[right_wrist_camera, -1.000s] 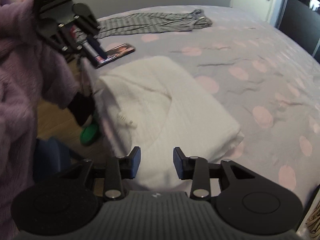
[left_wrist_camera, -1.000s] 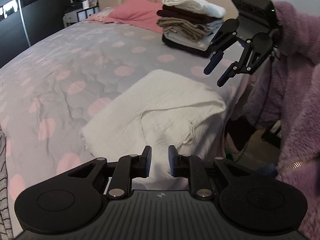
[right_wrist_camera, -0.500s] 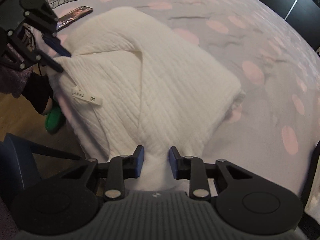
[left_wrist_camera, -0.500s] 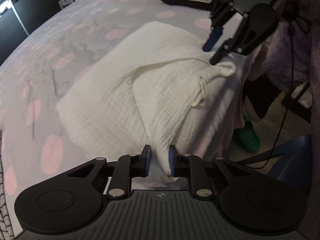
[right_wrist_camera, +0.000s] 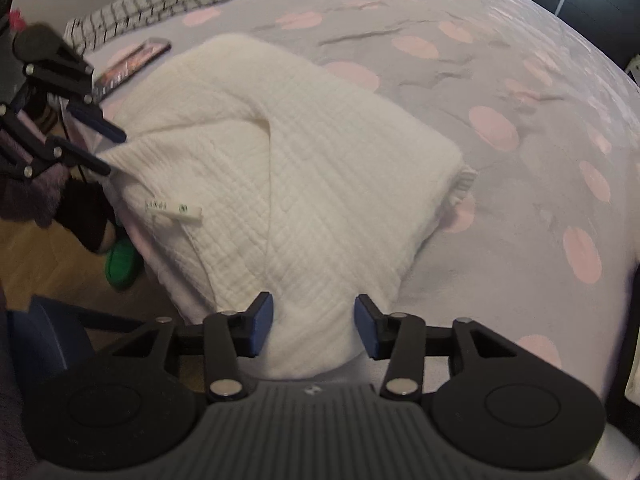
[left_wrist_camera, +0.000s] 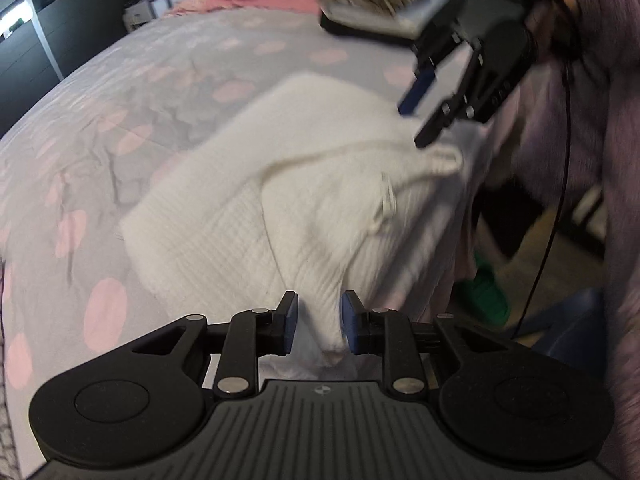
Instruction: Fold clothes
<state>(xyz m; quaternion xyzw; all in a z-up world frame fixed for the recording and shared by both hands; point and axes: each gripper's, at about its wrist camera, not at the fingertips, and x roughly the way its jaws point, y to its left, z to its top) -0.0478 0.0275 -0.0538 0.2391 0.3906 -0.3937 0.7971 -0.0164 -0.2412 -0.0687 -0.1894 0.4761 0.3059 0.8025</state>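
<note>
Two grippers sit at the two near corners of a white quilted garment [right_wrist_camera: 304,184] that lies partly folded on the spotted grey bedspread [right_wrist_camera: 520,92], its near edge draping over the bedside toward the floor. The left gripper [left_wrist_camera: 318,326] has a bunched corner between its jaws, which are opening; the pads look just clear of the cloth. The right gripper [right_wrist_camera: 314,330] straddles the other corner, jaws opening, pads apart from the fabric. Taking both corners likely serves to lift the hanging edge evenly for the next fold. The garment's long axis runs from near edge toward the far side of the bed, with its label [right_wrist_camera: 176,210] near the bedside edge.
</note>
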